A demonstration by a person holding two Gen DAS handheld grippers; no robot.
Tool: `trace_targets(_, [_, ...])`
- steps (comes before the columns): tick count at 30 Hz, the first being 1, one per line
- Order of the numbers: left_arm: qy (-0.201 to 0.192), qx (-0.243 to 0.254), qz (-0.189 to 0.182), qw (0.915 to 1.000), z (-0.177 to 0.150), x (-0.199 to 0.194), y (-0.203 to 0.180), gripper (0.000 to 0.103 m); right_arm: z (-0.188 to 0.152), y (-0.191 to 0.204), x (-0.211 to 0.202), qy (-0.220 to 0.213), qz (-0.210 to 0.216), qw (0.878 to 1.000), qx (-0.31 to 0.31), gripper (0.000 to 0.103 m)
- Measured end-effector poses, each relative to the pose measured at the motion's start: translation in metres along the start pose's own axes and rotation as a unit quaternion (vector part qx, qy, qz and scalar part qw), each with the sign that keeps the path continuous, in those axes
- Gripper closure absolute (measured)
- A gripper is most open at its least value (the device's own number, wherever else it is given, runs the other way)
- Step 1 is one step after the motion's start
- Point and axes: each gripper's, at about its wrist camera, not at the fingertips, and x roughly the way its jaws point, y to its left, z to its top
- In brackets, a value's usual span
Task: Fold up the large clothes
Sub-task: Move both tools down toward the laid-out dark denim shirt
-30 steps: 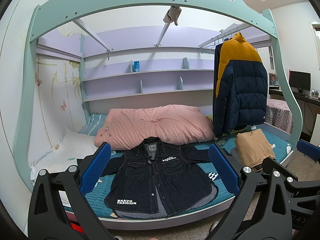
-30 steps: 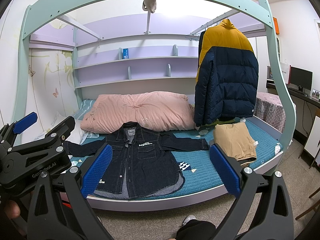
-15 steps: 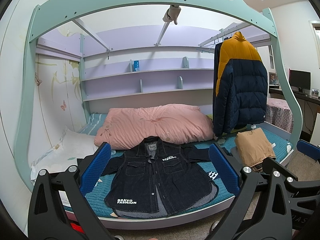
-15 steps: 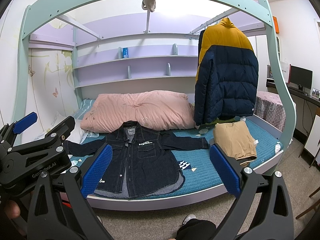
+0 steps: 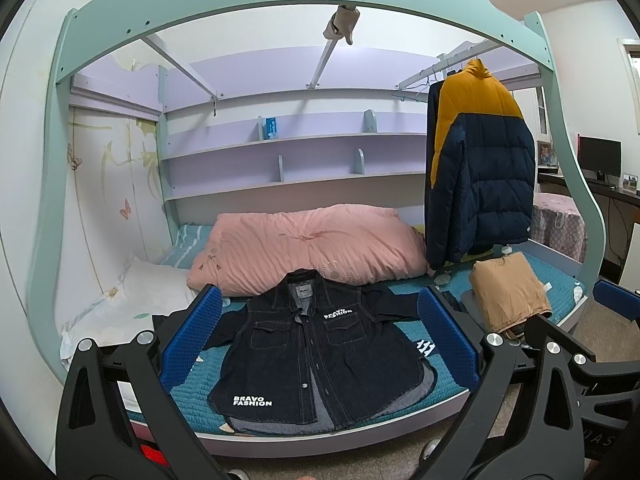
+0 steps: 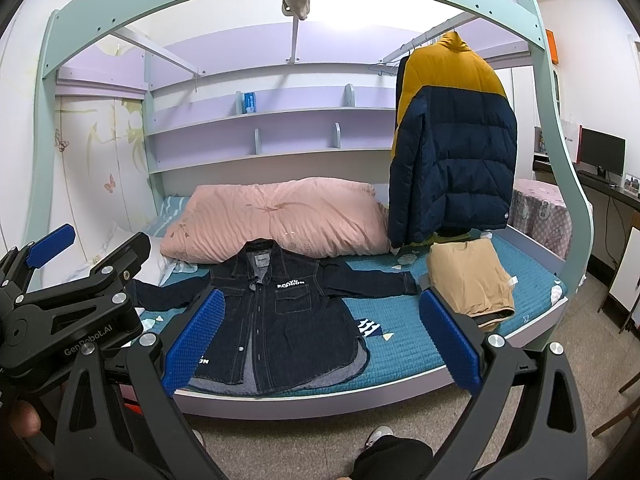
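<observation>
On the bed (image 5: 560,292), near edge, denim jacket (image 5: 316,344) lies spread, unmoved since earlier frames; left gripper (image 5: 320,344) and right gripper (image 6: 320,340) hover agape, empty. Folding unstarted.

Black hand-held gripper (image 5: 320,334) frames, ribbed blue pads (image 6: 194,342), silver screws, GenRobot.AI lettering

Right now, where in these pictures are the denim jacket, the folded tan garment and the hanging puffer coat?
denim jacket (image 5: 320,356): left wrist view, on its buttoned front panel.
folded tan garment (image 6: 468,276): right wrist view, on its top face.
puffer coat (image 6: 460,152): right wrist view, on its navy quilted back.
</observation>
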Motion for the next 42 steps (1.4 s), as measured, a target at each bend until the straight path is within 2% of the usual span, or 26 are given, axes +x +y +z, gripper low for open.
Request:
trace_targets(18, [0.03, 0.012, -0.003, 0.9995, -0.014, 0.043, -0.018, 0.005, 0.0, -0.015, 0.031, 0.033, 0.0, 0.999, 0.014, 0.009])
trace_targets(30, [0.079, 0.019, -0.014, 0.9966, -0.023, 0.094, -0.028, 0.005, -0.007, -0.029, 0.073, 0.076, -0.009, 0.997, 0.024, 0.009])
trace_targets(42, [0.135, 0.013, -0.022, 0.9906, -0.048, 0.157, -0.027, 0.005, -0.021, -0.026, 0.127, 0.126, -0.015, 0.992, 0.018, 0.009])
